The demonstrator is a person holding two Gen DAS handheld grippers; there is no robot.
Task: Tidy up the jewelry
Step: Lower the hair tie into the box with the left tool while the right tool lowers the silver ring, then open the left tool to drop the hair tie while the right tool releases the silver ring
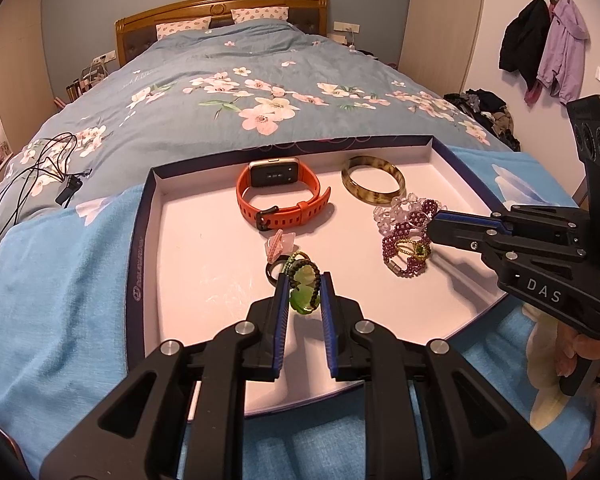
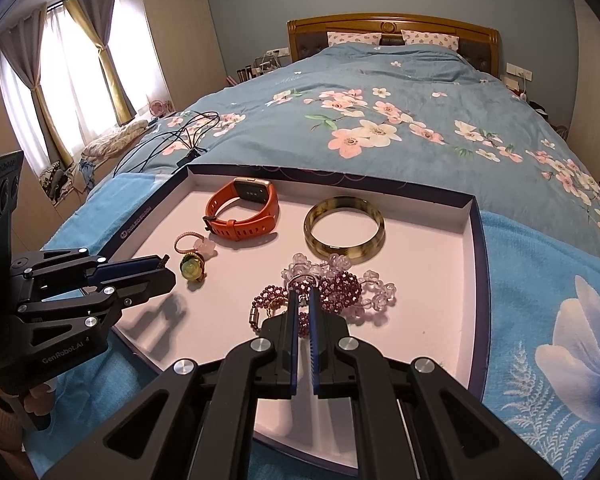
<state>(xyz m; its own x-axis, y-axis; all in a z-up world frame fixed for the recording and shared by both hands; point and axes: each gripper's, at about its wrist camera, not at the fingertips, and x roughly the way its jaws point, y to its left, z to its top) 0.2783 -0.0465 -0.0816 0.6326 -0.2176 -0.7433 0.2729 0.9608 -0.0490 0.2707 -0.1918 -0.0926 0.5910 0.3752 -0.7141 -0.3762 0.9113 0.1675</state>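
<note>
On the bed sits a flat tray (image 1: 148,216), and all the jewelry lies inside it. Near the tray's front edge, your left gripper (image 1: 305,292) has its jaws apart, one on each side of the green charm (image 1: 304,298), not squeezing yet. That charm hangs on a ring of dark beads (image 1: 302,266). It looks small, light and slippery, so hold it by its wide sides and squeeze gently.

Near the right side of the tray, your right gripper (image 2: 304,300) has its jaws almost together over the purple beads (image 2: 332,286). I cannot tell if it is pinching a strand. These beads are floppy and tangled with the clear beads (image 2: 374,294), so lifting one may drag the other along. Go slow.

At the back of the tray, the watch (image 1: 282,196) and the bangle (image 1: 373,185) are stiff and easy to grab by the rim. The pink ring (image 1: 278,245) is tiny and may break.

The tray walls are low. Open floor is along its left side and front right corner.
</note>
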